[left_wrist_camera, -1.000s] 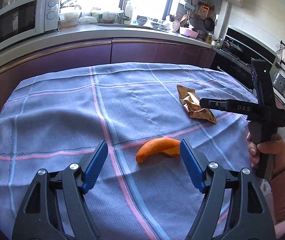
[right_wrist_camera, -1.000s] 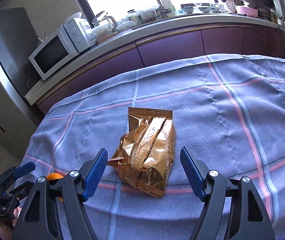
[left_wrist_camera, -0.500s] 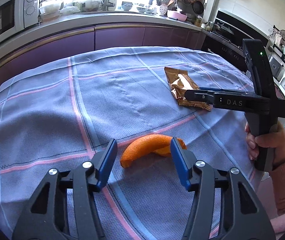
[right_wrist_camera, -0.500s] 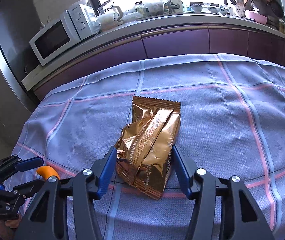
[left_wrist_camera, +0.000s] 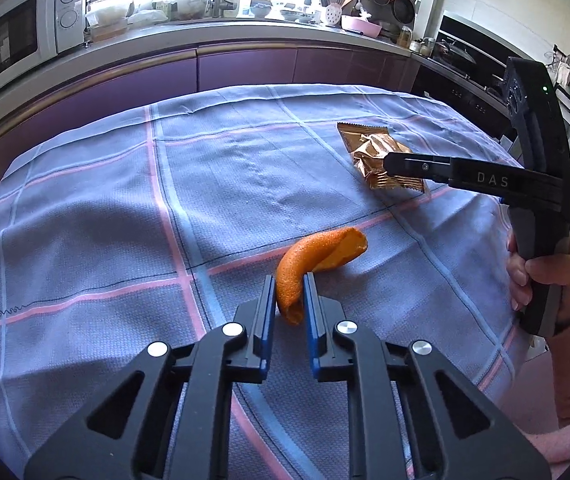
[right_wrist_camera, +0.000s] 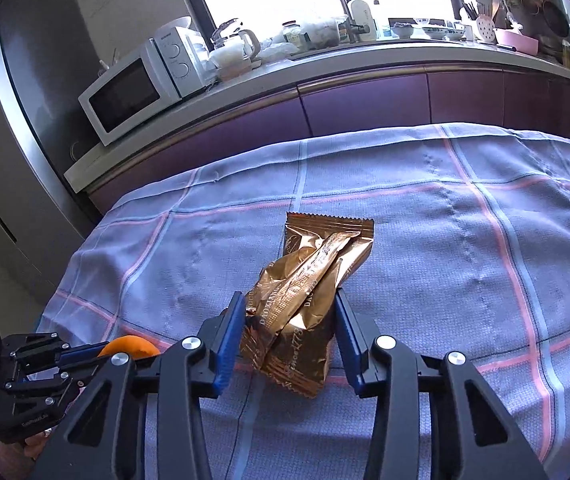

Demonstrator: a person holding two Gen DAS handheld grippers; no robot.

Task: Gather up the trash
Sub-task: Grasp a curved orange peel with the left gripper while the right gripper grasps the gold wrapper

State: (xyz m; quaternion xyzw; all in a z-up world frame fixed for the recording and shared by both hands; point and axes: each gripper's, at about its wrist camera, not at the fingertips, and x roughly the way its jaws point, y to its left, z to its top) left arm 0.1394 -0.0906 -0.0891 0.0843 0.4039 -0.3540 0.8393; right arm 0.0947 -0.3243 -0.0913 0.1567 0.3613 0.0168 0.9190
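Observation:
A curled orange peel (left_wrist_camera: 317,258) lies on the blue checked tablecloth (left_wrist_camera: 125,220). My left gripper (left_wrist_camera: 289,294) is shut on the peel's near end. A crumpled gold snack wrapper (right_wrist_camera: 309,292) lies further right on the cloth; it also shows in the left wrist view (left_wrist_camera: 377,156). My right gripper (right_wrist_camera: 289,312) has its jaws closed in against both sides of the wrapper. The right gripper (left_wrist_camera: 397,166) shows from the side in the left wrist view, and the left gripper (right_wrist_camera: 85,354) with the peel (right_wrist_camera: 129,347) shows low left in the right wrist view.
A kitchen counter (left_wrist_camera: 205,36) with purple cabinets runs behind the table, with a white microwave (right_wrist_camera: 141,84) and a kettle (right_wrist_camera: 237,48) on it. A stove (left_wrist_camera: 457,56) stands at the right. The table's right edge drops off near my right hand (left_wrist_camera: 545,280).
Both grippers have moved forward and closed: the left jaws have shut on the orange peel's end, and the right jaws have narrowed onto the gold wrapper.

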